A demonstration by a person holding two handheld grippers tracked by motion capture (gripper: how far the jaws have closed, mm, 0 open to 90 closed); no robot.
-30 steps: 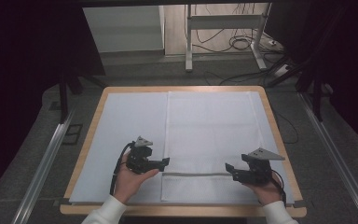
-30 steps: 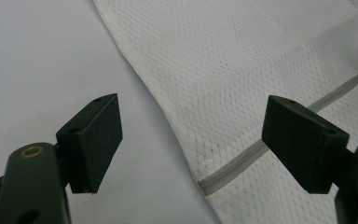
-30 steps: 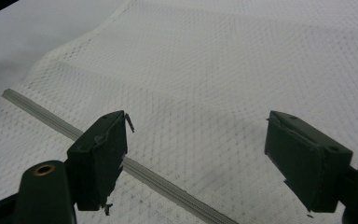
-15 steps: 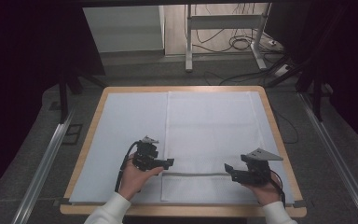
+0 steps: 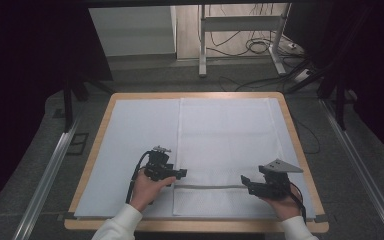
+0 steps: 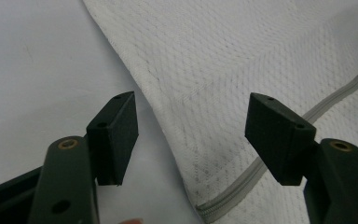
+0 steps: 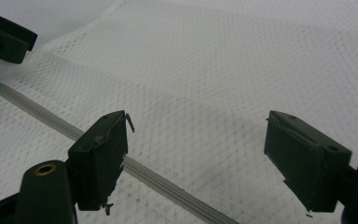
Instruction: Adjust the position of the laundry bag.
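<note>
**High view: grippers close in on the cloth's folded edge**

High view shows a white mesh cloth (image 5: 227, 145) lying flat on the right half of a pale-covered bench (image 5: 130, 130), its near strip turned over along a grey hem (image 5: 205, 186) that runs across between the two hands. The left gripper (image 5: 180, 173) sits at the cloth's left edge, just above the hem's end; its jaws have just been closing, yet in the left gripper view they stand apart, straddling the cloth edge (image 6: 168, 126) without pinching it. The right gripper (image 5: 245, 181) rests at the hem's right end, jaws spread wide over the fabric, with the grey hem (image 7: 135, 169) passing beneath one pad and nothing gripped. Judging by the layout, one short fold at the near edge is done; the grasp for the next fold is only being set up, and most of the cloth is left to fold.
</note>
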